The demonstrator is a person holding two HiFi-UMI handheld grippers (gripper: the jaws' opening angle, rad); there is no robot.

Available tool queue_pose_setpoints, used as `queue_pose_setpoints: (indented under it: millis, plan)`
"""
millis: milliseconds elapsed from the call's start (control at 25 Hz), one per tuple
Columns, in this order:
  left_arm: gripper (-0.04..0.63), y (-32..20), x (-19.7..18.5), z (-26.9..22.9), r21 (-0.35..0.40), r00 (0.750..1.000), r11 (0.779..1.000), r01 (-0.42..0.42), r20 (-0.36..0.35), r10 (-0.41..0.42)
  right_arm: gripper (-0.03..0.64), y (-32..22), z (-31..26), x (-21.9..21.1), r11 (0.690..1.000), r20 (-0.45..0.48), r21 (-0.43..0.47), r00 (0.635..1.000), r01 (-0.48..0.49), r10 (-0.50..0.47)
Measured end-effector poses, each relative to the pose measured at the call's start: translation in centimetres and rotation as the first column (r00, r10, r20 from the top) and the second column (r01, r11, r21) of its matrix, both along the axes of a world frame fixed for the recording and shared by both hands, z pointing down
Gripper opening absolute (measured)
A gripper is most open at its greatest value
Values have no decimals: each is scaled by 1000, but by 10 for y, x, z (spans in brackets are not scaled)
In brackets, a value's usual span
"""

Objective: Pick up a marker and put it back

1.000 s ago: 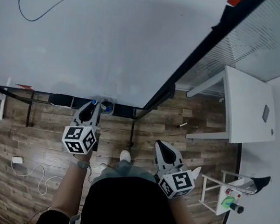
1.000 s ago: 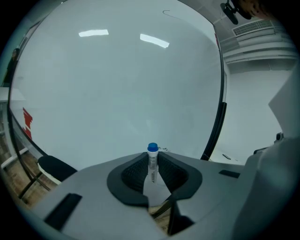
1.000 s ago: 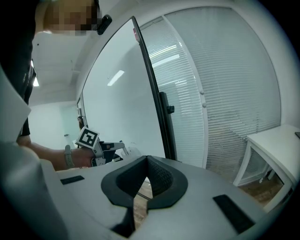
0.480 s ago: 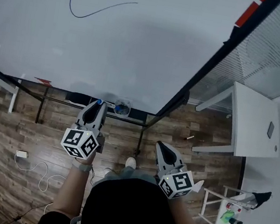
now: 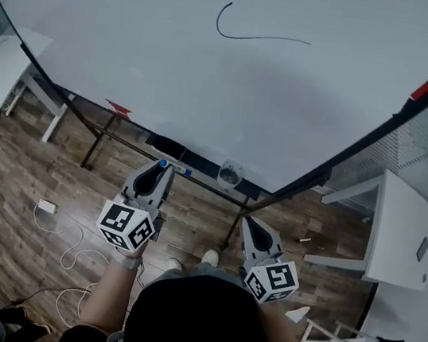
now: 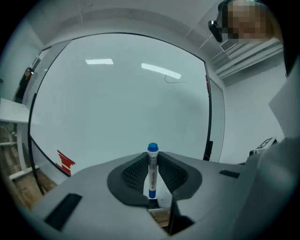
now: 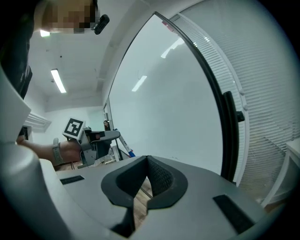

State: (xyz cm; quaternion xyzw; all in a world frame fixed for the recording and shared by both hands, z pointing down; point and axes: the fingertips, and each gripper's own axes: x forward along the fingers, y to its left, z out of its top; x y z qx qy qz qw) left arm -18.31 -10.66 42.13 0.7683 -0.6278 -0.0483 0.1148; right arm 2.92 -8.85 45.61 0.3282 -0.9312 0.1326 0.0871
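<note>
Two things differ from one second ago in the head view. First, the left tool (image 5: pixel 157 172) was then low at the dark ledge (image 5: pixel 199 161) under the whiteboard (image 5: pixel 172 79), with its tips close to the clear cup (image 5: pixel 230 174). Now it has come away from the ledge, and the cup stands apart, to its right in the frame. Second, the thin curved line (image 5: pixel 259 36) drawn on the board has moved from the upper left of the frame to the upper middle, so the camera itself has turned.

We judge from this that the first half of the task is done: the marker (image 6: pixel 152 171) is taken up, and putting it back is still to come.

The marker is held in the left tool, whose jaws stand narrow and press on it from both sides. In the left gripper view it stands upright in the lower middle. Its barrel is a slim white cylinder with small print, a blue cap is on top and a blue end is below. The pads (image 6: pixel 132 174) are black and have a fine grid texture, probably rubber, which should keep the smooth barrel from slipping.

The right tool (image 5: pixel 251 224) is closed with nothing in it; the tips of its pads meet.

The board is smooth, white and a little glossy, with a dark frame. The floor (image 5: pixel 29 169) is of brown wooden planks.
</note>
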Motion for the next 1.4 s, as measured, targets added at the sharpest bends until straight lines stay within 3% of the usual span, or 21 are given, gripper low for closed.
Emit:
queue_pose_setpoints:
  millis: [360,720,1080,1400]
  plan:
    - [80,78,-59,4,-29,988,989,143,62,-141,29,20,-3,-90,978,16,9,978,207,-207]
    - [80,155,-100,22,-90,959,957,277,79,-271,29,51,-7,-156,932,10,12,932,363,-363]
    - [80,197,-120,36,-120,933,926,359,80,-352,29,71,-4,-184,901,-9,6,901,434,-434]
    - [80,206,-122,43,-134,927,918,374,79,-366,29,74,-2,-186,899,-14,-3,899,438,-438]
